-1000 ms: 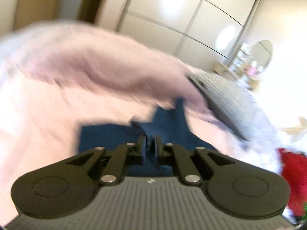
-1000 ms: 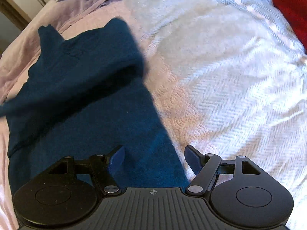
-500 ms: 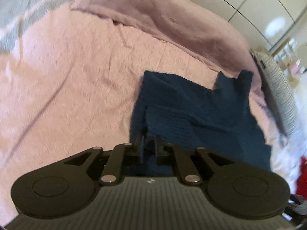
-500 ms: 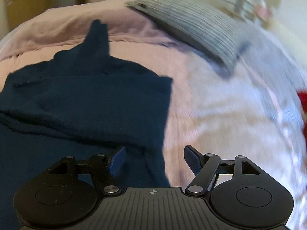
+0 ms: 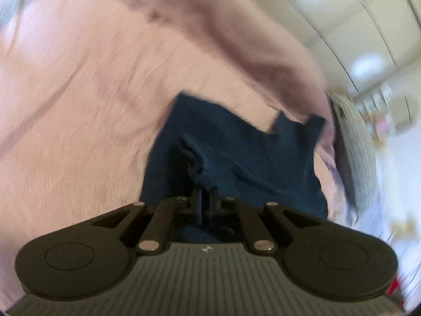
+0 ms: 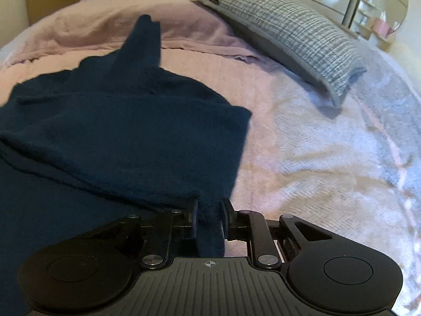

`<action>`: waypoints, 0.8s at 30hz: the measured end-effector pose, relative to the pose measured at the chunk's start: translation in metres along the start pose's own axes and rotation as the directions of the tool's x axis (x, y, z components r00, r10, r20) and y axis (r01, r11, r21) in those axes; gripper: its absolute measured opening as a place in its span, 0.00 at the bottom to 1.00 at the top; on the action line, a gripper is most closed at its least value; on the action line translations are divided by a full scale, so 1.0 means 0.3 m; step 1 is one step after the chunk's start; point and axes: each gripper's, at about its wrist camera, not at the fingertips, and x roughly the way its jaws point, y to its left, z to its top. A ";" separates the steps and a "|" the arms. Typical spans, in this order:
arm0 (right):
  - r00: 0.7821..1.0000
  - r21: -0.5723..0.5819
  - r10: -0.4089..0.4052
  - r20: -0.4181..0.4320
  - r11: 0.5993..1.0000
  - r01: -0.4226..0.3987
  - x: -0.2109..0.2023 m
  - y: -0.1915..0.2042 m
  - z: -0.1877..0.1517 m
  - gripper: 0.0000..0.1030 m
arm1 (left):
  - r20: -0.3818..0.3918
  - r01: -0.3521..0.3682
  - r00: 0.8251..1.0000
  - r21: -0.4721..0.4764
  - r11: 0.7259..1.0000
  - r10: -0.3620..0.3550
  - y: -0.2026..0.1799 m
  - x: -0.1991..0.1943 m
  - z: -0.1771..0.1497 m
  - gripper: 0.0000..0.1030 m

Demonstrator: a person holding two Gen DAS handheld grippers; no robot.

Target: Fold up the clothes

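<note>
A dark blue knit garment lies partly folded on a pink bedspread, one layer doubled over another and a narrow piece of it reaching up toward the rumpled pink blanket at the head of the bed. The right gripper points down at the garment's near right edge, its jaws closing, with a bunched fold of the blue knit between the two fingers and the pads pressing it from both sides. In the blurred left wrist view, the left gripper has its jaws drawn nearly together at the garment's near left edge, a thin lip of the blue fabric caught between them and lifted into a small ridge just ahead of the fingertips. A grey woven pillow lies at an angle on the bedspread to the right of the garment, well apart from it. White wardrobe doors stand behind the bed, and a round mirror shows at the far right.
</note>
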 end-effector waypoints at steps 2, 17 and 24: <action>0.999 0.009 0.009 -0.038 1.000 -0.009 0.015 -0.003 -0.005 0.16 | -0.062 -0.098 0.993 0.086 0.991 0.103 0.003 0.034 -0.010 0.06; 0.965 0.149 0.228 0.128 0.958 -0.246 -0.114 0.165 0.141 0.48 | -0.047 -0.020 0.998 0.404 0.915 0.042 -0.301 0.046 -0.103 0.13; 0.955 -0.033 0.284 0.084 0.959 -0.283 -0.005 0.402 0.151 0.48 | -0.053 -0.067 0.992 0.564 0.823 0.116 -0.331 0.183 -0.202 0.07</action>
